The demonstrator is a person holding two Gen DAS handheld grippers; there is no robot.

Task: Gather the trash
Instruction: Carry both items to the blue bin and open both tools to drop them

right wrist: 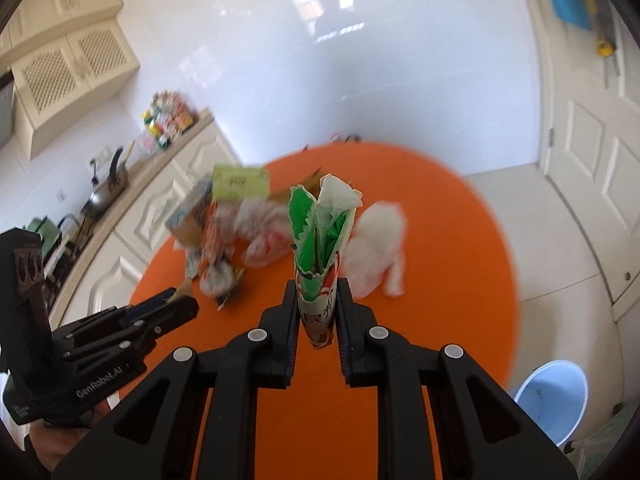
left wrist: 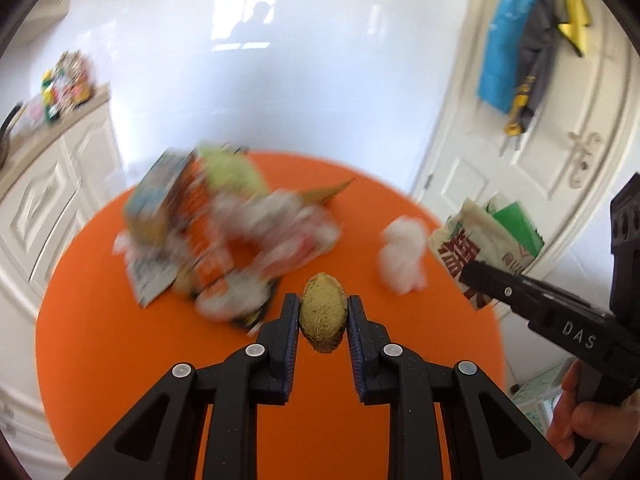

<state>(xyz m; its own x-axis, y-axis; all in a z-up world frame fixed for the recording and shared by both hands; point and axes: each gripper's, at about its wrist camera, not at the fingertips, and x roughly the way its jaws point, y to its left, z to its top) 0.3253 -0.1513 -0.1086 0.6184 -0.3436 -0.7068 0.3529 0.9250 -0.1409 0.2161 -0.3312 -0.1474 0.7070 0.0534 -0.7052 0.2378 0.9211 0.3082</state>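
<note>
Left gripper fingers pinch a yellow-brown lump; right gripper fingers clamp a crumpled wrapper.

L tongs: jaws part-closed, pads pressing both sides of a held item, pointing fwd/down, level. R tongs: jaws narrow, clamped on a held item, pointing fwd. Both side by side, near, not touching. Bare hand grips R handle from below.
</note>
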